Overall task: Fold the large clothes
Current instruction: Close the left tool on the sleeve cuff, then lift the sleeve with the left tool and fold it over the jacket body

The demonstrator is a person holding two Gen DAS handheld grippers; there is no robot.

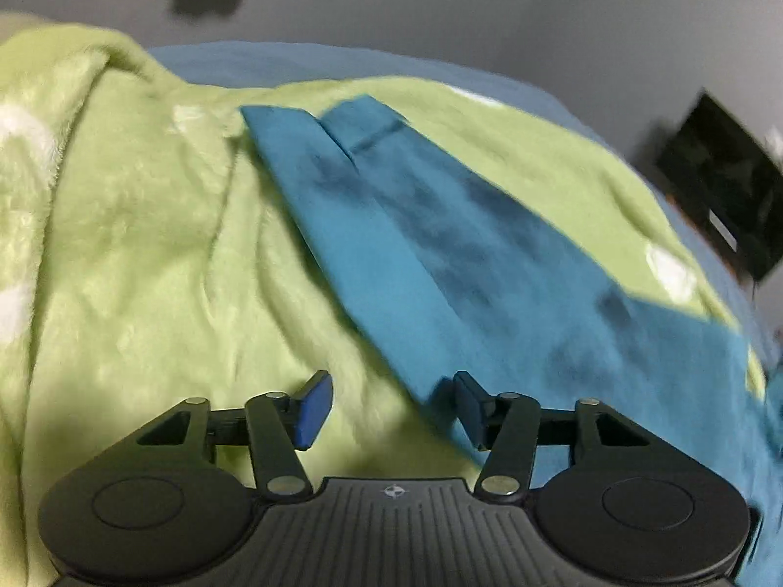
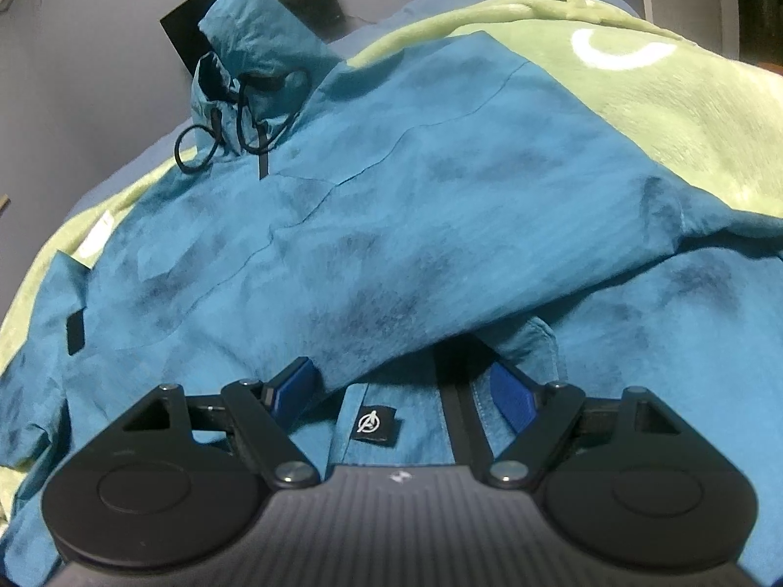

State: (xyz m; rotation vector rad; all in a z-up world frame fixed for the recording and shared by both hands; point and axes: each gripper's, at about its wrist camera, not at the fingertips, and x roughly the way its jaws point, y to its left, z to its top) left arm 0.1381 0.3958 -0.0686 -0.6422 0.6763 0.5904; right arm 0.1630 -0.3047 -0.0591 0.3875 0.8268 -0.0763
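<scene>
Jacket [image 2: 391,225]: teal, spread on green blanket [image 1: 137,225], sleeve [image 1: 440,244] laid out.
Left tongs [image 1: 391,406]: agape, empty, beside sleeve.
Right tongs [image 2: 406,391]: agape over jacket hem, empty.

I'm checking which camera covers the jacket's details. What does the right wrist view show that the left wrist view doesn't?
Only the right wrist view shows the hood, its black drawcord and a small black logo tag. Only the left wrist view shows a sleeve lying stretched out flat. Both show the teal jacket on the green blanket, and an open gripper: left, right.
</scene>
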